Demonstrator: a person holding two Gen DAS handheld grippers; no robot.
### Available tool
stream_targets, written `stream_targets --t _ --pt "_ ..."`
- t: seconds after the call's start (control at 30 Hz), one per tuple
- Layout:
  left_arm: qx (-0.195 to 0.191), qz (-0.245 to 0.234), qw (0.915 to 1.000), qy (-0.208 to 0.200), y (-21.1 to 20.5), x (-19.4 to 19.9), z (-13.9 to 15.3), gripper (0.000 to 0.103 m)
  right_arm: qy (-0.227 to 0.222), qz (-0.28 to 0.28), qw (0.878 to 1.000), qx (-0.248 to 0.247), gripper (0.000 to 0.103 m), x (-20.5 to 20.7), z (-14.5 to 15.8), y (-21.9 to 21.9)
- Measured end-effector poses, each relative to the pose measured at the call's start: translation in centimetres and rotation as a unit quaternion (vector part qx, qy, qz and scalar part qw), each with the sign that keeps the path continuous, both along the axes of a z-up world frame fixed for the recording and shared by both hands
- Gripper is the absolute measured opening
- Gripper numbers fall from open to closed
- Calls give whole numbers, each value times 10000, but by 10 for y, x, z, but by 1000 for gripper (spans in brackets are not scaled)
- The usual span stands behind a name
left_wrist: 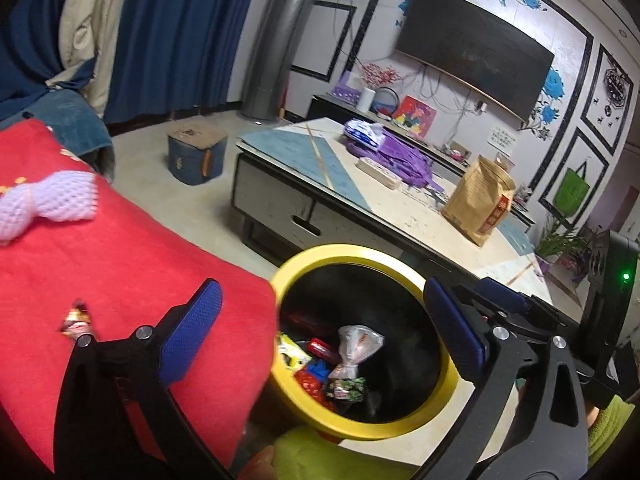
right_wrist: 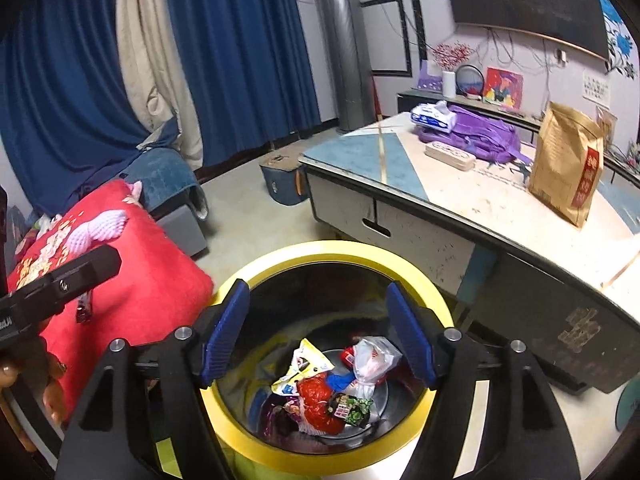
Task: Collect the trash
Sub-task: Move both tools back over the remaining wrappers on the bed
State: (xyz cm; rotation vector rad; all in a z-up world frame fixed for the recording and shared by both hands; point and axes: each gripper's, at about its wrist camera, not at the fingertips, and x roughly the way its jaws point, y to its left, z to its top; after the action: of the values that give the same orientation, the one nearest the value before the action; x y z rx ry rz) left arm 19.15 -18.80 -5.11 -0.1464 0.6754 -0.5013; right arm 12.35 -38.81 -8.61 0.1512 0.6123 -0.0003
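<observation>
A round bin with a yellow rim (left_wrist: 340,252) (right_wrist: 340,248) stands on the floor between the red cloth and the coffee table. Wrappers and a clear plastic bag (left_wrist: 348,364) (right_wrist: 332,384) lie at its bottom. My left gripper (left_wrist: 320,292) is wide open with nothing between its blue pads, one finger over the red cloth (left_wrist: 120,264) and the other over the bin. My right gripper (right_wrist: 316,288) hangs open and bare right above the bin's mouth. A small candy wrapper (left_wrist: 78,320) and a white foam net (left_wrist: 48,204) (right_wrist: 96,232) lie on the red cloth.
The coffee table (right_wrist: 460,200) stands close behind the bin, bearing a brown paper bag (right_wrist: 568,160), a purple backpack (right_wrist: 480,136) and a tissue pack (right_wrist: 432,116). A blue box (left_wrist: 196,156) sits on the floor. Blue curtains and a sofa fill the left.
</observation>
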Motion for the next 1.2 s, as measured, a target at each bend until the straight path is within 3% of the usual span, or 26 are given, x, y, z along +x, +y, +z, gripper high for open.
stream_targets --t 0.53,1.2 --pt "365 803 9940 -640 70 -30 30 92 -407 979 9942 -195 75 -14 30 72" --pt "417 1799 9792 -837 152 -44 48 92 -433 2141 9746 -498 79 -19 41 169"
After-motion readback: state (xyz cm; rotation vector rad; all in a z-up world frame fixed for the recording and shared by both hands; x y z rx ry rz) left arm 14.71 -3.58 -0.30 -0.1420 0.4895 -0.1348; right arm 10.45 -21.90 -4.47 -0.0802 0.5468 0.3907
